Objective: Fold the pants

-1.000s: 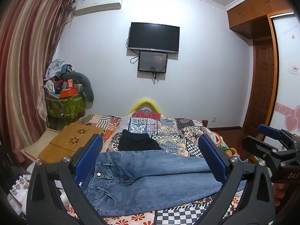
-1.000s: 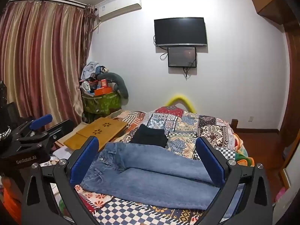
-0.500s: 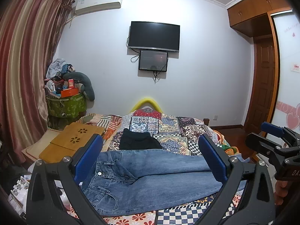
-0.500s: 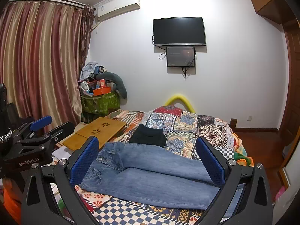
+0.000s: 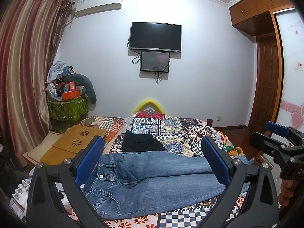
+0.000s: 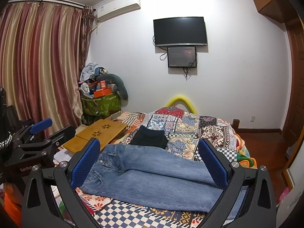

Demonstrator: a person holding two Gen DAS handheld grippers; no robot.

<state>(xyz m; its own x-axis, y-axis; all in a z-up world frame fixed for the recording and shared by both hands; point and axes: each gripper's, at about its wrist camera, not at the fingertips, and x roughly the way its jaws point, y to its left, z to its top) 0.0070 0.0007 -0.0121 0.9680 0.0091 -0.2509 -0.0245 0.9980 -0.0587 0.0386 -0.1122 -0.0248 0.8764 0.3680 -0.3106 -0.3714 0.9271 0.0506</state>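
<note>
- A pair of faded blue denim jeans lies flat across the near end of the bed, on top of a busy patchwork quilt. The waistband is toward the curtain side and the legs run toward the door side.
- The two legs look laid one beside the other, slightly overlapping. I would judge that is deliberate, so the first fold can be made lengthwise.
- The left gripper, black-framed with blue pads, hovers above the jeans with its jaws spread wide and nothing between them.
- The right gripper is the same: held over the cloth, jaws wide apart, empty.
- In each view the other tool shows at the edge, so the person seems to stand at the foot of the bed with both raised side by side, likely to look over the garment before reaching.
- No fold has been made yet, as far as I can see; the task looks to be at its very start.
- A small black folded garment sits just beyond the jeans, touching or nearly touching their far edge. It may be one already finished, though I cannot be sure.
- A pale wooden lap tray lies beside the bed near the waistband, clear of the work.
</note>
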